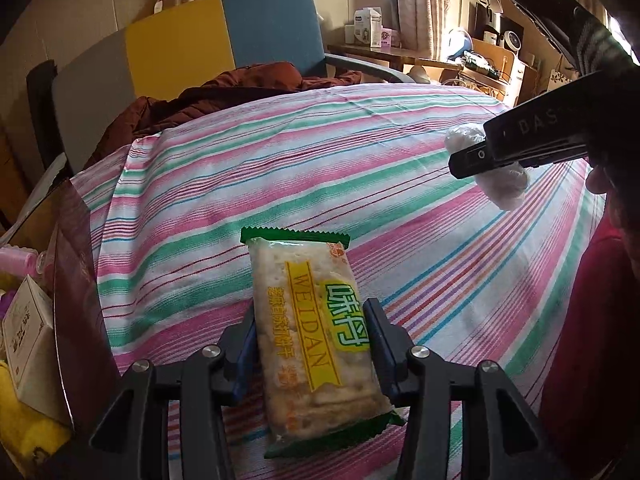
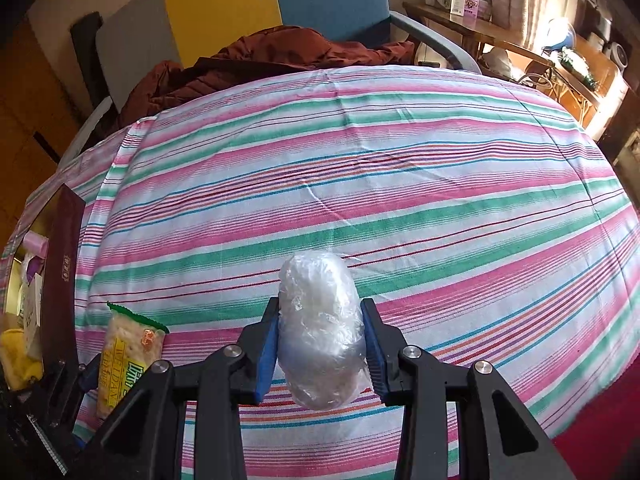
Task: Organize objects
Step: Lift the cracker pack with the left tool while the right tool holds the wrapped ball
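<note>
A green-edged cracker packet [image 1: 310, 340] marked WEIDAN is held above the striped cloth, and my left gripper [image 1: 310, 344] is shut on its sides. In the right wrist view the same cracker packet [image 2: 126, 348] shows at the lower left in the left gripper's fingers. My right gripper [image 2: 320, 344] is shut on a clear plastic-wrapped bundle [image 2: 320, 328]. From the left wrist view that bundle [image 1: 502, 184] hangs at the upper right, pinched by the right gripper [image 1: 480, 160].
A dark brown box [image 2: 60, 280] stands open at the left edge, holding a white carton [image 1: 28, 344], pink items and something yellow. The striped cloth [image 2: 360, 184] covers the table. A brown jacket [image 2: 280, 56] lies on the chair behind. A red sleeve [image 1: 588, 320] is at right.
</note>
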